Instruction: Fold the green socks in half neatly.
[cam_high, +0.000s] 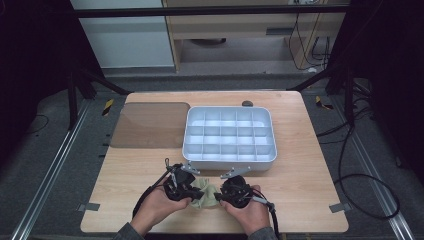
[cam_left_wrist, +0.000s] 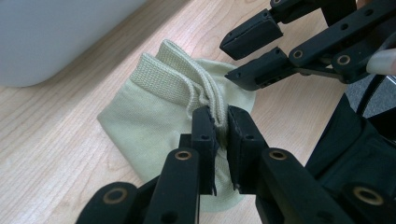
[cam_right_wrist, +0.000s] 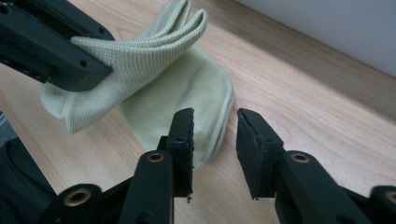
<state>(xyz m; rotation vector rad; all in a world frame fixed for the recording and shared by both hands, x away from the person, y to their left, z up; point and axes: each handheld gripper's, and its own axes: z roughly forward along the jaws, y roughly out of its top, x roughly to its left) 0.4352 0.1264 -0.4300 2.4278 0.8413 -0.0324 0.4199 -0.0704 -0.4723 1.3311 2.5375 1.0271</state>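
A pale green sock (cam_high: 204, 192) lies bunched on the wooden table (cam_high: 300, 150) near its front edge, between my two grippers. My left gripper (cam_left_wrist: 222, 119) is shut on the ribbed cuff of the sock (cam_left_wrist: 154, 107) and holds it lifted a little off the wood. In the right gripper view the sock (cam_right_wrist: 187, 88) hangs from the left gripper (cam_right_wrist: 100, 70) at the upper left. My right gripper (cam_right_wrist: 215, 119) stands open just short of the sock's lower edge, with nothing between its pads. From the left gripper view the right gripper (cam_left_wrist: 245, 51) hovers with parted jaws over the sock's far side.
A white compartment tray (cam_high: 230, 163) stands just beyond the grippers, its cells empty. A brown translucent sheet (cam_high: 150, 124) lies to its left. A small dark object (cam_high: 247, 103) sits at the table's far edge. Bare wood extends to the right of the tray.
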